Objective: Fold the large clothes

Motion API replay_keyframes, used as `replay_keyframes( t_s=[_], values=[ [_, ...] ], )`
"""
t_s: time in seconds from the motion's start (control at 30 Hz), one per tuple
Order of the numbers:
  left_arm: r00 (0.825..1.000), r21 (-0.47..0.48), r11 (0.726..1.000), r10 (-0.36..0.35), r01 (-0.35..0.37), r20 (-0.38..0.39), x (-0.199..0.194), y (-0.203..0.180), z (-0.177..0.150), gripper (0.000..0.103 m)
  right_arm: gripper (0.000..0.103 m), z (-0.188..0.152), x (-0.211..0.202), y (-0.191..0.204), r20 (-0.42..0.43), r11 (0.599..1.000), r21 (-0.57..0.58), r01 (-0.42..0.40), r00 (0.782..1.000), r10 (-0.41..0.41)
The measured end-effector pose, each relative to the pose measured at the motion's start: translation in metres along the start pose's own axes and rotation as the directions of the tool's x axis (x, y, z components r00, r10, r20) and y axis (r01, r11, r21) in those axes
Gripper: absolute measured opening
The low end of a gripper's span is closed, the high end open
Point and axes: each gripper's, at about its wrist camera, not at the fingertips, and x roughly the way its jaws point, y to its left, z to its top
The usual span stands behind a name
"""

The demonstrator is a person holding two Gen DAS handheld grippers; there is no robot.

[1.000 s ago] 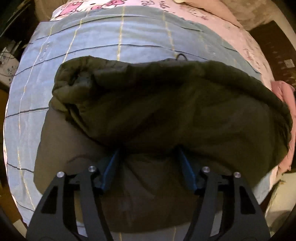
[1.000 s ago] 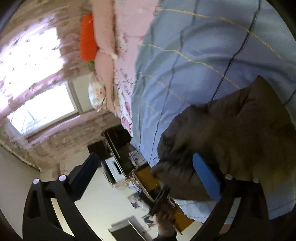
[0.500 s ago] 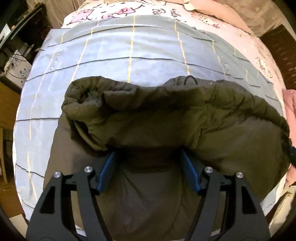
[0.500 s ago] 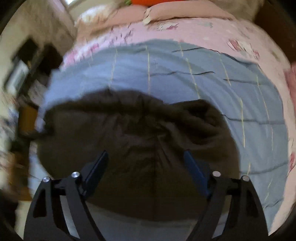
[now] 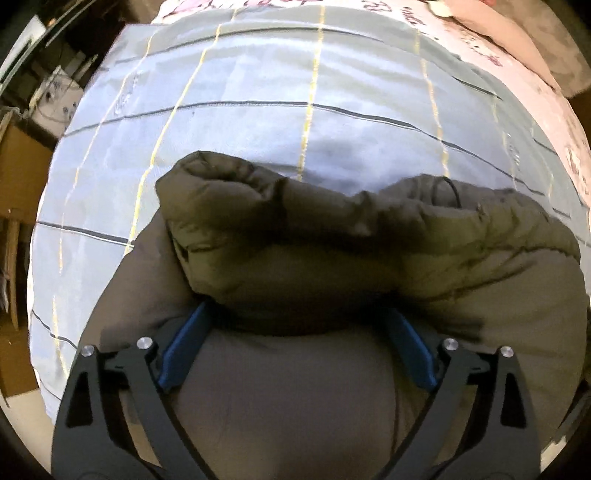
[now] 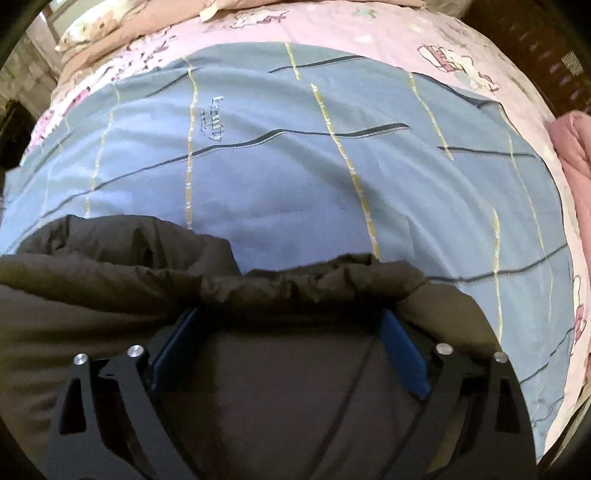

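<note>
Left claw (image 5: 295,332) spread wide, tips tucked under rolled fold of olive padded jacket (image 5: 369,251), grasping nothing, right claw (image 6: 291,328) likewise released under the jacket's bunched edge, jacket lying on blue striped blanket (image 6: 295,166), pink sheet (image 6: 369,33) beyond

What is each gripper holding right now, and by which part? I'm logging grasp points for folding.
Nothing is clamped. Both the left gripper and right gripper are open, fingertips tucked under the jacket's rolled fold.
</note>
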Motion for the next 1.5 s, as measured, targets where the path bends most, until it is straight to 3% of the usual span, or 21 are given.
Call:
replay_keyframes(
  t_s=[0.1, 0.17, 0.2, 0.27, 0.37, 0.47, 0.53, 0.57, 0.6, 0.73, 0.9, 1.17, 1.3, 1.37, 1.43, 1.5],
  values=[
    [0.999, 0.032, 0.999, 0.032, -0.032, 0.010, 0.001, -0.005, -0.002, 0.096, 0.100, 0.000, 0.008, 0.002, -0.010, 1.000, 0.001, 0.006, 1.000, -0.006],
    [0.998, 0.030, 0.999, 0.021, -0.023, 0.056, -0.018, -0.005, -0.009, 0.078, 0.097, 0.000, 0.001, -0.004, -0.020, 1.000, 0.028, -0.014, 1.000, 0.015],
    [0.996, 0.046, 0.999, 0.011, -0.015, 0.094, -0.035, -0.007, -0.015, 0.063, 0.087, 0.000, -0.009, -0.005, 0.006, 0.999, 0.036, -0.015, 1.000, 0.015],
    [0.983, 0.066, 0.998, -0.018, 0.006, 0.184, -0.069, -0.011, -0.031, 0.062, 0.083, -0.010, -0.062, -0.002, 0.169, 0.998, 0.019, -0.060, 0.984, 0.056],
    [0.961, 0.080, 0.993, -0.106, 0.089, 0.253, -0.110, -0.020, -0.059, 0.065, 0.078, -0.037, -0.121, 0.016, 0.254, 0.984, -0.021, -0.178, 0.951, 0.177],
    [0.967, 0.123, 0.987, -0.130, 0.105, 0.219, -0.112, -0.042, -0.079, 0.061, 0.069, -0.061, -0.139, 0.051, 0.208, 0.962, -0.073, -0.262, 0.940, 0.271],
    [0.979, 0.143, 0.983, -0.135, 0.114, 0.152, -0.091, -0.058, -0.082, 0.046, 0.058, -0.068, -0.129, 0.079, 0.151, 0.955, -0.123, -0.271, 0.946, 0.288],
    [0.983, 0.144, 0.983, -0.132, 0.113, 0.130, -0.083, -0.061, -0.083, 0.045, 0.056, -0.071, -0.119, 0.097, 0.125, 0.955, -0.158, -0.251, 0.954, 0.271],
    [0.989, 0.150, 0.983, -0.117, 0.103, 0.090, -0.067, -0.068, -0.080, 0.045, 0.055, -0.072, -0.107, 0.110, 0.098, 0.956, -0.182, -0.228, 0.964, 0.249],
    [0.998, 0.176, 0.984, -0.038, 0.027, 0.057, -0.037, -0.080, -0.070, 0.048, 0.056, -0.070, -0.066, 0.136, 0.067, 0.968, -0.219, -0.122, 0.988, 0.139],
    [0.996, 0.104, 0.991, -0.080, 0.083, -0.031, -0.005, -0.069, -0.037, 0.049, 0.057, -0.052, -0.037, 0.150, 0.055, 0.971, -0.230, -0.070, 0.995, 0.085],
    [0.997, 0.085, 0.995, -0.056, 0.061, -0.052, 0.018, -0.079, -0.019, 0.050, 0.060, -0.018, -0.005, 0.163, 0.013, 0.966, -0.257, 0.000, 1.000, 0.004],
    [0.997, 0.102, 0.993, -0.049, 0.056, -0.065, 0.021, -0.080, -0.020, 0.050, 0.060, -0.025, -0.002, 0.168, 0.058, 0.956, -0.290, 0.038, 0.998, -0.022],
    [0.997, 0.115, 0.991, -0.064, 0.068, -0.038, 0.007, -0.075, -0.023, 0.049, 0.061, -0.026, -0.008, 0.165, 0.059, 0.955, -0.295, 0.015, 0.998, 0.002],
    [0.995, 0.088, 0.993, -0.088, 0.084, 0.053, -0.023, -0.054, -0.036, 0.049, 0.061, -0.030, -0.033, 0.147, 0.080, 0.963, -0.265, -0.057, 0.994, 0.081],
    [0.988, 0.039, 0.996, -0.083, 0.079, 0.127, -0.048, -0.022, -0.051, 0.052, 0.063, -0.046, -0.073, 0.113, 0.181, 0.979, -0.194, -0.067, 0.978, 0.102]
  ],
)
